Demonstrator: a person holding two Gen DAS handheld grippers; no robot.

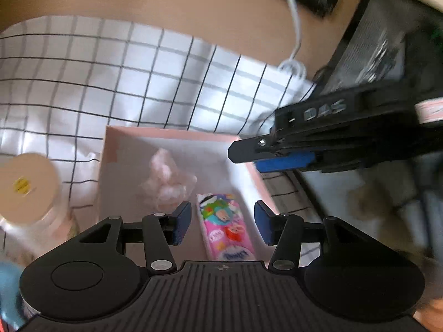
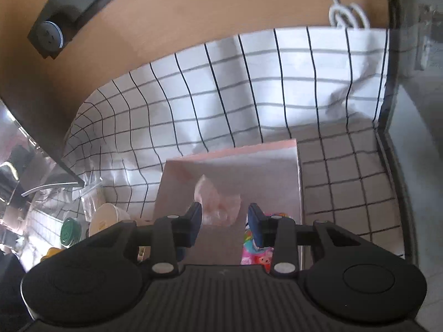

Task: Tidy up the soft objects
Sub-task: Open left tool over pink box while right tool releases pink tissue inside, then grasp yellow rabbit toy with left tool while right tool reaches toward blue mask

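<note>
Tissue pack lies inside pink box.

Right view: hand-held gripper body is hiding most of the tissue pack. Left view: motion blur is smearing the pink wrapped bundle; round lid label is staying unreadable.

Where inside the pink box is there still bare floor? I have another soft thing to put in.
The pink box has bare floor along its left wall and far wall, beside and behind the pink plastic bag. The near right corner is crowded by the tissue pack, with the right tool above that side.
</note>
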